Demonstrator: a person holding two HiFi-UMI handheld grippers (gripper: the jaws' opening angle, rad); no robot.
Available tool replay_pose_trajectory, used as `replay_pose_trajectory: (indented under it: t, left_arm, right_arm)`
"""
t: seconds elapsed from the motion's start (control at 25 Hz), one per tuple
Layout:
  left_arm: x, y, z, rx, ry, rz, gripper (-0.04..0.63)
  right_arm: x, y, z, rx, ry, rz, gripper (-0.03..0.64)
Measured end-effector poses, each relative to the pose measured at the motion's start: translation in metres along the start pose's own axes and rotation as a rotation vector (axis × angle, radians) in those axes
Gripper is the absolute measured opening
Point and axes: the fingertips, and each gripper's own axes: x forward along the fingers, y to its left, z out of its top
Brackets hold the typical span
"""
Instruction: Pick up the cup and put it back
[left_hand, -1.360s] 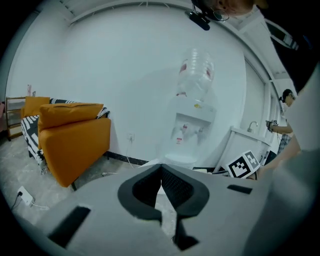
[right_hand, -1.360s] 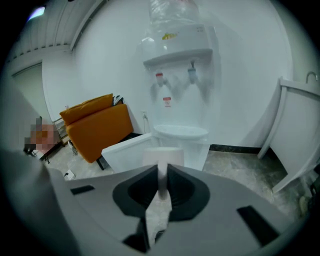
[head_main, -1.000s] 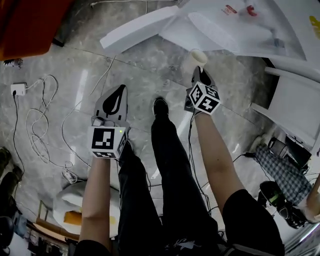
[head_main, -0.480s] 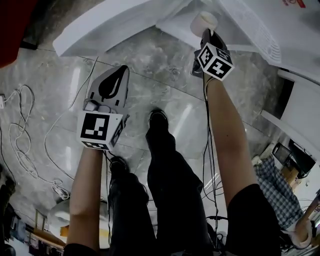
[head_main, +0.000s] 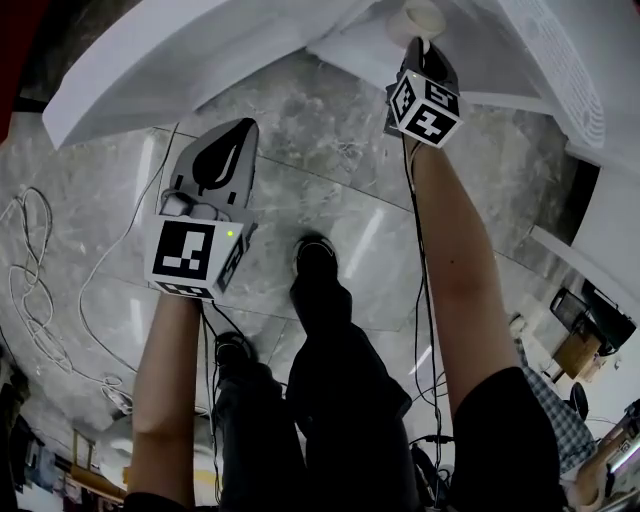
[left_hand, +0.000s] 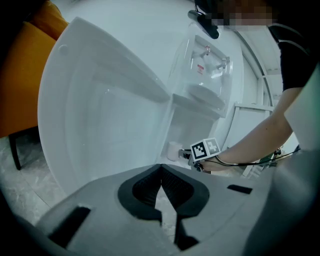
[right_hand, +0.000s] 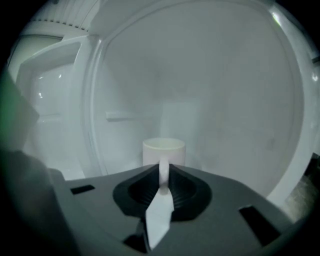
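While the right gripper (right_hand: 164, 170) is clamped on the handle of the white cup (right_hand: 163, 149), the cup body stands upright just beyond the fingertips, inside a white cabinet (right_hand: 210, 90). The right fingers have just been closing slightly further, and the handle is pinched between them. The cup base is hidden behind the gripper body, so contact with the cabinet surface cannot be confirmed.

In the head view, the right gripper (head_main: 418, 48) is extended at arm's length toward the top of the frame. Its marker cube (head_main: 425, 100) sits behind the fingers. The cup (head_main: 417, 20) lies at the lower edge of the cabinet opening. The cabinet door (head_main: 200, 50) stands open to the left.

The left gripper (head_main: 238, 140) hovers above the grey marble floor (head_main: 330, 170), well apart from the cup. In the left gripper view, the left gripper (left_hand: 161, 170) has its fingers (left_hand: 147, 187) closed tip to tip with nothing between them. The same view shows the following:

- the open door (left_hand: 100, 115)
- the cup (left_hand: 175, 150) low in the cabinet
- the right gripper (left_hand: 189, 154) directly on its handle side
- a clear container (left_hand: 205, 65) on a shelf higher up
- an orange chair (left_hand: 25, 85) at the left edge

Loose cables (head_main: 30, 260) lie on the floor at the left.
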Motion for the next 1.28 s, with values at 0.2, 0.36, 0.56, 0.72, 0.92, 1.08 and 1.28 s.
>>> replay_pose_trajectory:
  t: [0.2, 0.36, 0.56, 0.72, 0.92, 1.08, 1.28]
  left_arm:
    - [-0.010, -0.013, -0.003, 0.015, 0.013, -0.020, 0.009]
    - [-0.025, -0.011, 0.005, 0.002, 0.028, 0.000, 0.009]
    - [-0.060, -0.027, 0.040, -0.043, 0.040, 0.034, 0.009]
    - [-0.095, -0.059, 0.081, -0.070, 0.037, 0.033, 0.009]
    - [-0.143, -0.106, 0.141, -0.049, 0.042, -0.026, 0.009]
    - [-0.185, -0.133, 0.197, -0.019, 0.006, -0.066, 0.009]
    - [-0.244, -0.162, 0.266, 0.050, -0.065, -0.132, 0.009]
  right_arm:
    - [-0.004, 0.000, -0.027, 0.004, 0.094, 0.014, 0.102]
    - [-0.020, 0.010, -0.028, 0.028, 0.141, 0.059, 0.245]
    - [-0.081, 0.018, -0.004, 0.066, 0.182, 0.076, 0.245]
    - [-0.144, 0.030, 0.037, 0.114, 0.192, 0.100, 0.241]
    - [-0.219, 0.046, 0.097, 0.127, 0.170, 0.130, 0.231]
    - [-0.273, 0.048, 0.148, 0.126, 0.148, 0.120, 0.221]
    - [-0.343, 0.046, 0.220, 0.217, 0.067, 0.058, 0.196]
